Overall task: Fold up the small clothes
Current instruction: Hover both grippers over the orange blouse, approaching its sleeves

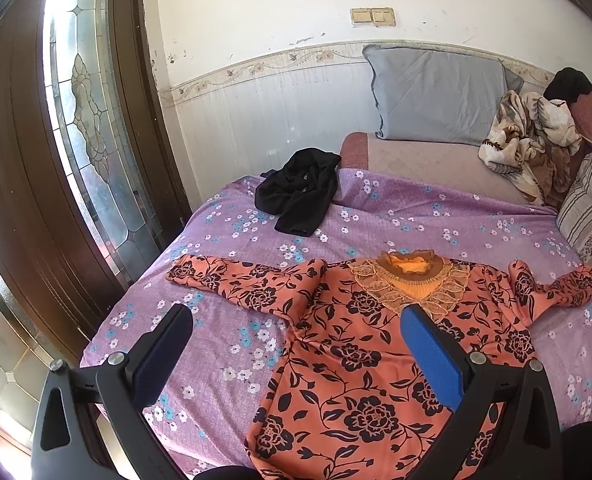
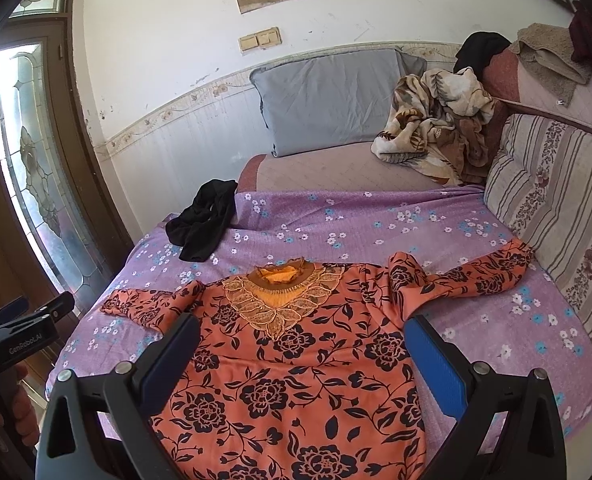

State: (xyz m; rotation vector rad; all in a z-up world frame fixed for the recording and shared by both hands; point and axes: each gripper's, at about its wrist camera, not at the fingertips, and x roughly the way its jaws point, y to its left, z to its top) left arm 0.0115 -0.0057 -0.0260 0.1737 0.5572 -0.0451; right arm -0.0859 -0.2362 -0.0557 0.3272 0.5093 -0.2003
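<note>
An orange top with black flowers (image 1: pixel 359 356) (image 2: pixel 296 376) lies flat, front up, on the purple floral sheet (image 1: pixel 435 216) (image 2: pixel 375 220), collar away from me and both sleeves spread outward. My left gripper (image 1: pixel 296 320) hovers open above the top's left side, nothing between its fingers. My right gripper (image 2: pixel 301 328) is open too, over the middle of the top below the lace collar, holding nothing. The left gripper (image 2: pixel 32 308) also shows at the far left of the right wrist view, held by a hand. A crumpled black garment (image 1: pixel 296 192) (image 2: pixel 202 220) lies beyond the top's left sleeve.
A grey pillow (image 1: pixel 435 96) (image 2: pixel 327 100) leans on the wall at the back. A rumpled floral blanket (image 1: pixel 531 140) (image 2: pixel 435 120) is piled at the back right. A striped cushion (image 1: pixel 591 208) (image 2: pixel 551 192) borders the right side. A wooden door with glass (image 1: pixel 76 120) stands left of the bed.
</note>
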